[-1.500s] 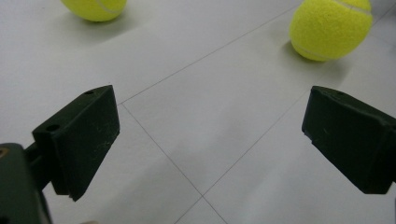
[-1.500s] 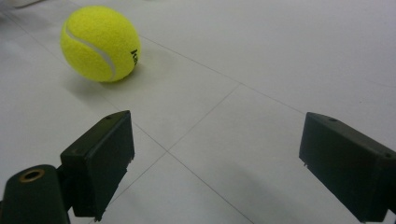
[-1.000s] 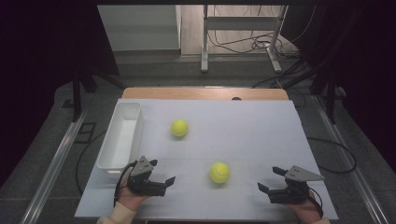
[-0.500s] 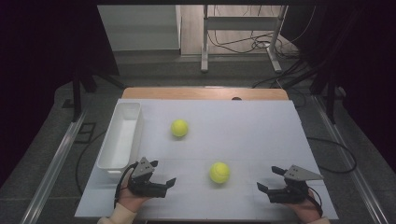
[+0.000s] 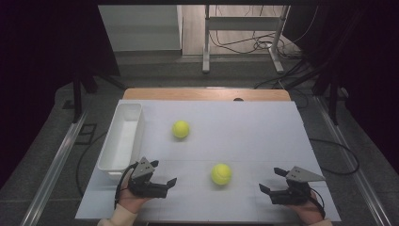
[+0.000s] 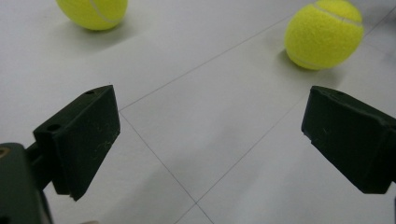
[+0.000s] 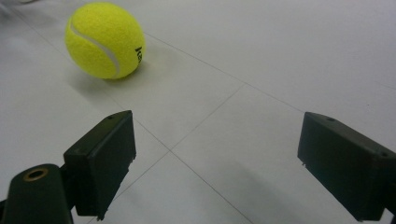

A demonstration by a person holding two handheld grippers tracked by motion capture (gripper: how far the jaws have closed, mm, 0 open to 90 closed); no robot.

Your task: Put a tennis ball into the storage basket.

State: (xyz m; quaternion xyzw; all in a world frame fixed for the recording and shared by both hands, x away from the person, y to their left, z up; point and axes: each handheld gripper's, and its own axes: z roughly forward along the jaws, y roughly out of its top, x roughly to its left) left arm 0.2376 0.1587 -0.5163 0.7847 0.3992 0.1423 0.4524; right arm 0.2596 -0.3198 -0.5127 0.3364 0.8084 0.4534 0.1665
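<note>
At the table's left edge stands a long white plastic bin (image 5: 121,139). Just beside it the left gripper (image 5: 162,181) rests low, jaws spread and empty. The nearer fuzzy yellow tennis ball (image 5: 221,173) lies between both tools; a glancing jaw could send it rolling off. The right gripper (image 5: 272,181), likewise spread wide, holds nothing.

A long white plastic bin (image 5: 123,136) sits empty along the left edge of the white counter (image 5: 263,136). Beyond the counter's far wooden edge (image 5: 207,94) stand grey metal frame legs (image 5: 242,42), with black cables (image 5: 244,44) tangled on the floor behind them.
</note>
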